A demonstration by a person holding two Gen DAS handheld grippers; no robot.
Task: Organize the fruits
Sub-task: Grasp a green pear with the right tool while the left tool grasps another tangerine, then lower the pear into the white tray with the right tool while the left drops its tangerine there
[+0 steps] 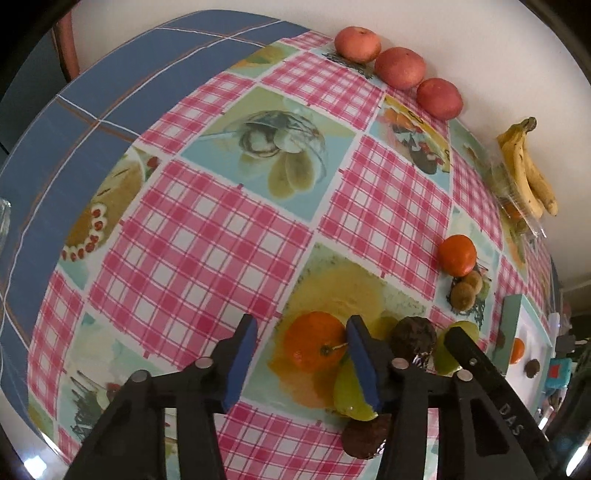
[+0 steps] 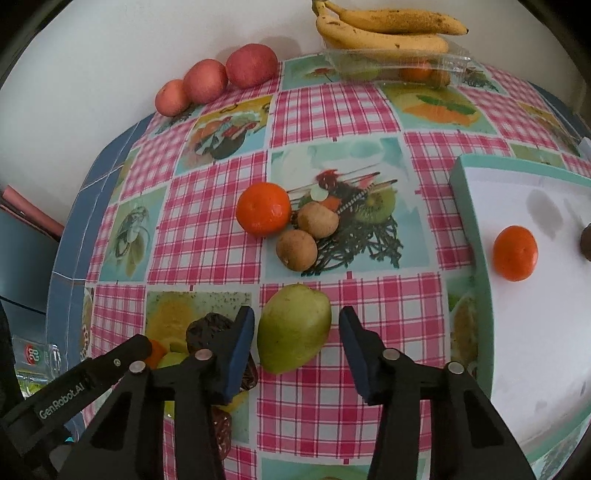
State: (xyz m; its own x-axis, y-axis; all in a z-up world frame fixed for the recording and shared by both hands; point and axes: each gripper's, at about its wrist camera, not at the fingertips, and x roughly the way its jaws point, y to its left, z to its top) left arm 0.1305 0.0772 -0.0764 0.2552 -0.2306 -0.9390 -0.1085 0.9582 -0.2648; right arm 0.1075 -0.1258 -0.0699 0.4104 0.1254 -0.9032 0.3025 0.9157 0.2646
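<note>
Left wrist view: left hand-held gripper (image 1: 301, 334) released, jaws apart around a mandarin (image 1: 316, 341) on the tabletop (image 1: 207, 236), a dark fruit (image 1: 413, 334) crowding its right finger and wide bare cloth to its left. Right wrist view alone shows the right hand-held gripper (image 2: 297, 330) released, straddling a green pear (image 2: 293, 328), untouched. Beyond it sit a mandarin and two kiwis (image 2: 306, 234); the white tray (image 2: 554, 332) at right holds one mandarin (image 2: 515, 253); apples (image 2: 218, 79) and bananas (image 2: 384, 31) line the wall edge.
</note>
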